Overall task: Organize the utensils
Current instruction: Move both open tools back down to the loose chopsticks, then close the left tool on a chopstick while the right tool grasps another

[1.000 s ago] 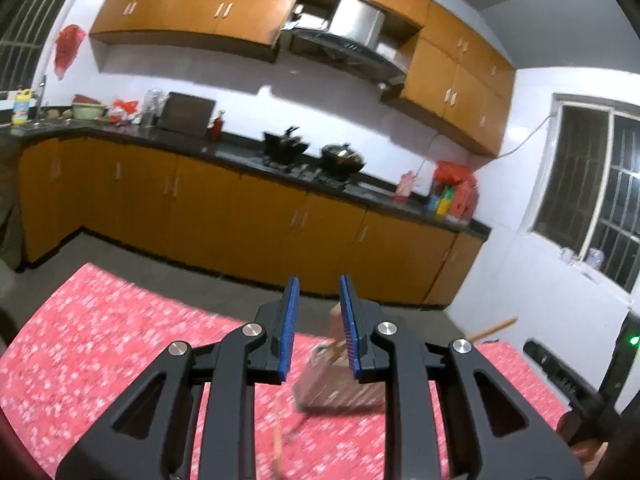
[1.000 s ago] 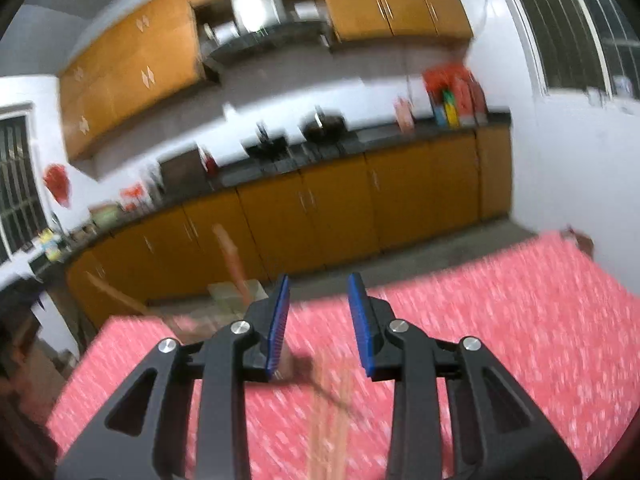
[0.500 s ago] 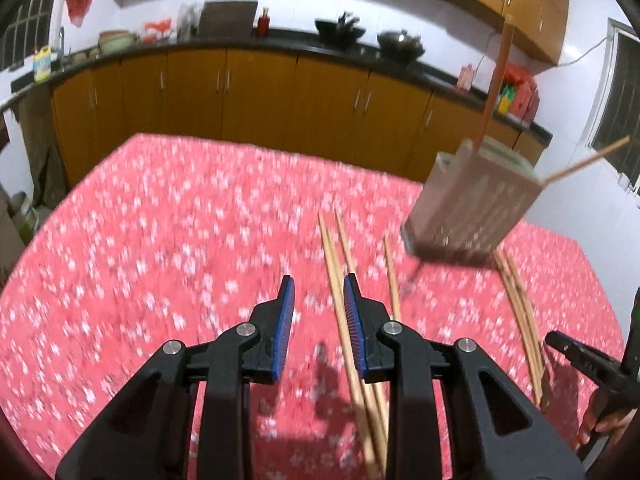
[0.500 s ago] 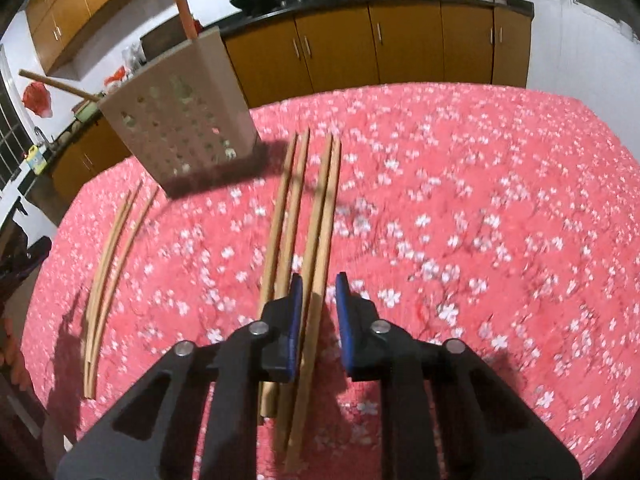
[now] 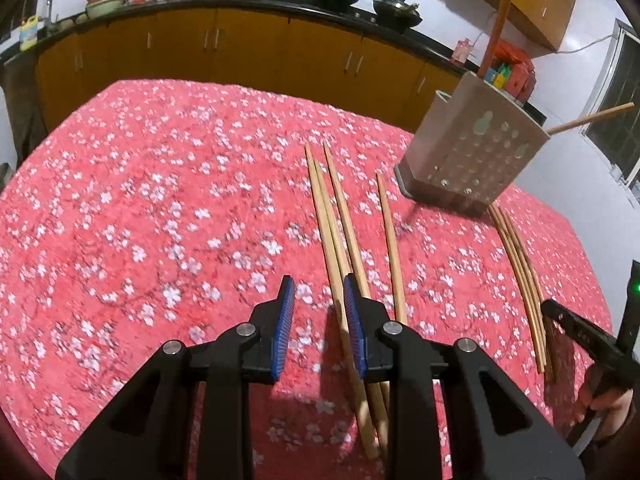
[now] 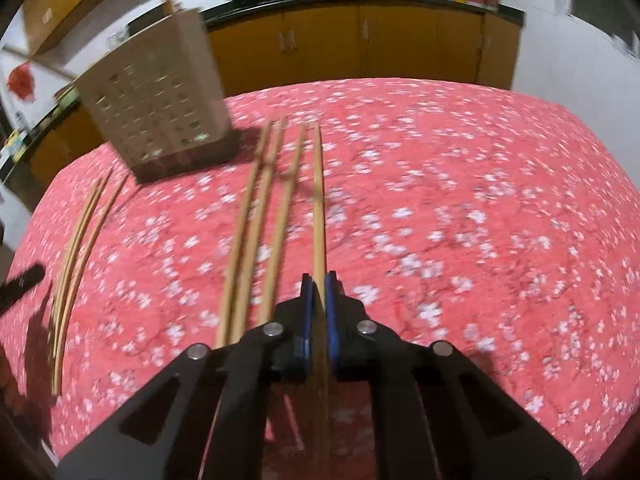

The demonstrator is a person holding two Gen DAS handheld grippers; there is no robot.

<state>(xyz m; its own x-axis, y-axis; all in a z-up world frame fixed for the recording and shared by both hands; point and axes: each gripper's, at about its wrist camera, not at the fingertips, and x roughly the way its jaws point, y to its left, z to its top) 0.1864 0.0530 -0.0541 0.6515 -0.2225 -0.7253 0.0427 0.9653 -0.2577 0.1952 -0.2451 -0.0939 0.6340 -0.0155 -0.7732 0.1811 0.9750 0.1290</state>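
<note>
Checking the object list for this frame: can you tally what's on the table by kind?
Chopsticks in the middle row: 4
Chopsticks in the side bundle: 3 (blurred, could be off)
Sticks standing in the holder: 2
Holder: 1
Total: 10

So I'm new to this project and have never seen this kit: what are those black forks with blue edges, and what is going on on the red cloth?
Those are handheld grippers, one in each of a person's hands, each with a camera looking along its two fingers. One picture is from the left gripper, the other from the right gripper.

The table wears a red flowered tablecloth. On it lie loose wooden chopsticks, a second bunch further off, and a perforated utensil holder with two sticks already poking out.

The right gripper is shut on one chopstick. The left gripper is open and holds nothing, hovering beside the chopsticks.
</note>
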